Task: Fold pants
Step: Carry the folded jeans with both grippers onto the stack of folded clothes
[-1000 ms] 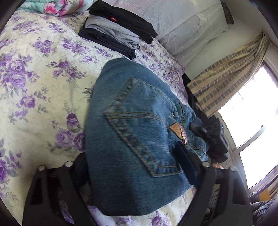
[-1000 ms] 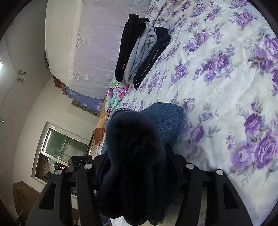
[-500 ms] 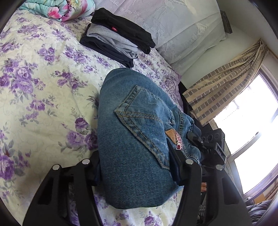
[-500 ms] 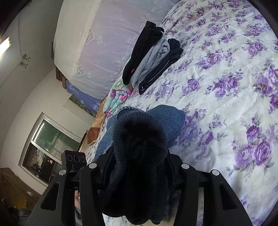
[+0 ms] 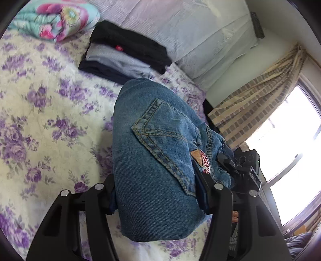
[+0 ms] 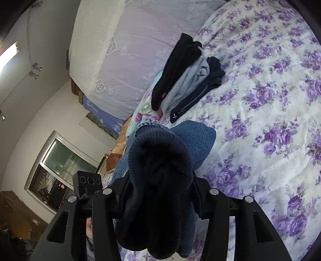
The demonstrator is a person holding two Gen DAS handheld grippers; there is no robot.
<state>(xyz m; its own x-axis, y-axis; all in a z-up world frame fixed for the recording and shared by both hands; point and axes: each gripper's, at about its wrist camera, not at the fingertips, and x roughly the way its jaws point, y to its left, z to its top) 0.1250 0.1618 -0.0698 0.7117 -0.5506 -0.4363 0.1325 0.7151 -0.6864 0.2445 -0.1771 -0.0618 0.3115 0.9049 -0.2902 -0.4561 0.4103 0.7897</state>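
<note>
Both views are showing the folded jeans (image 5: 152,160) carried a little farther up the bed (image 5: 40,120) than half a second ago: the stack of folded clothes (image 5: 124,58) near the head of the bed is sitting larger and closer in the left wrist view, and more of the flowered roll of bedding (image 5: 54,19) is coming into sight at the top left corner.

The left gripper (image 5: 154,192) is clamping the jeans, its two fingers pressing in on either side of the denim bundle with the back pocket and its tan label facing up. The right gripper (image 6: 158,190) is also closed on the jeans, squeezing a thick dark roll of the cloth that is bulging up between its fingers and hiding most of what lies ahead.

The jeans are hanging between the two tools above the purple-flowered bedspread, with their far folded edge lying near the stack of folded clothes but not touching it. A strip of bare bedspread is showing between the two. To the stack's far side, the white lace-covered headboard (image 5: 190,30) is closing off the head of the bed. A wide stretch of bedspread is lying open toward the foot of the bed in the right wrist view (image 6: 270,100). The checked curtain (image 5: 260,96) and bright window are standing off the bed's edge beside the left gripper.
</note>
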